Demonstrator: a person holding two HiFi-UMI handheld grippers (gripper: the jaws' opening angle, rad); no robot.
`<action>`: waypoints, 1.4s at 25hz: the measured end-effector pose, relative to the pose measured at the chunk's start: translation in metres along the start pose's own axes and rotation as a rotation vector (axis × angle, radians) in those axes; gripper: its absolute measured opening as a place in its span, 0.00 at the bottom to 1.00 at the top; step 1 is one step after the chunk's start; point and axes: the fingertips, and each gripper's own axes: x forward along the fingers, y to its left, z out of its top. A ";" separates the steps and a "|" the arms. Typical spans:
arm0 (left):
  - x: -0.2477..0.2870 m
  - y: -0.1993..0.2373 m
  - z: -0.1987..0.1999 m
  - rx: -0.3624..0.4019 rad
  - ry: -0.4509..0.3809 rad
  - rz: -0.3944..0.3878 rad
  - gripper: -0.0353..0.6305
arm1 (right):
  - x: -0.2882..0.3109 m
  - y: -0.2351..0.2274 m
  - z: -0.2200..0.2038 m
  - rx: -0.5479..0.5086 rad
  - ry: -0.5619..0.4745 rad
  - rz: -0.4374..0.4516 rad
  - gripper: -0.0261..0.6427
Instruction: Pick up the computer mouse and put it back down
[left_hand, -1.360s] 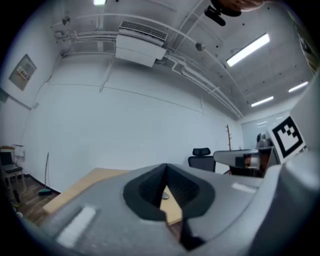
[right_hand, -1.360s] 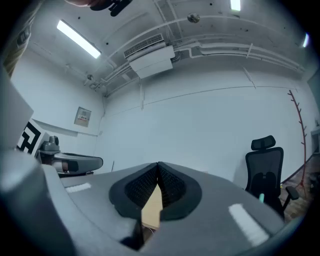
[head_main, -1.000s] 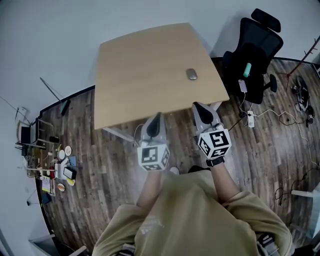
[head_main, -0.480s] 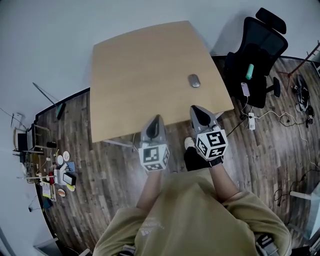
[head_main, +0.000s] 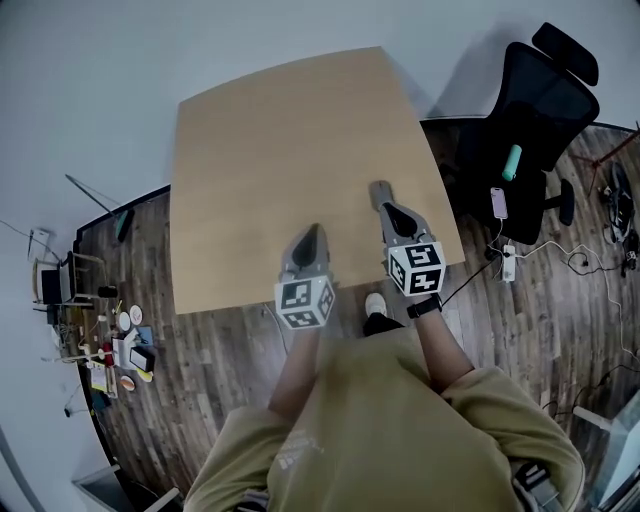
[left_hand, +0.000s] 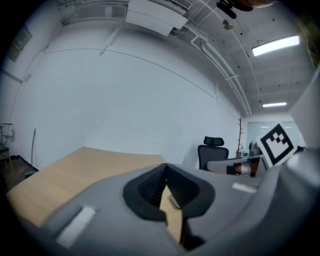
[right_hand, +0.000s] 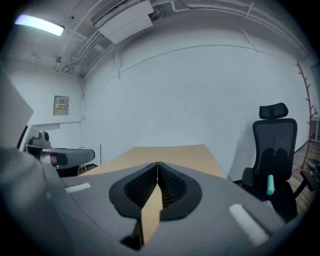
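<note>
- Nearby, left gripper hovers over the worktop's near edge, jaws pressed together, nothing between.
- Just beside it, right gripper reaches further in over the worktop's right part, jaws pressed together, empty.
- Computer mouse: hidden, cannot tell it from the right gripper's tip.
- Farther right, black office chair, apart from the worktop.

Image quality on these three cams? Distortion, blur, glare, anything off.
Head view: heavy fisheye, the table edges bow and the floor curves round it; light is even, no glare. Left gripper view: the left gripper is soft close to the lens, the ceiling light blows out, corners go black. Right gripper view: same softness on the right gripper, same black corners.
</note>
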 end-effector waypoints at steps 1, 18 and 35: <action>0.010 -0.001 -0.003 -0.003 0.009 0.002 0.06 | 0.008 -0.009 -0.005 0.004 0.019 0.001 0.05; 0.120 0.023 -0.095 -0.021 0.271 -0.087 0.06 | 0.128 -0.092 -0.138 0.128 0.369 -0.093 0.23; 0.165 0.066 -0.120 -0.084 0.373 -0.135 0.06 | 0.197 -0.128 -0.198 0.146 0.586 -0.246 0.56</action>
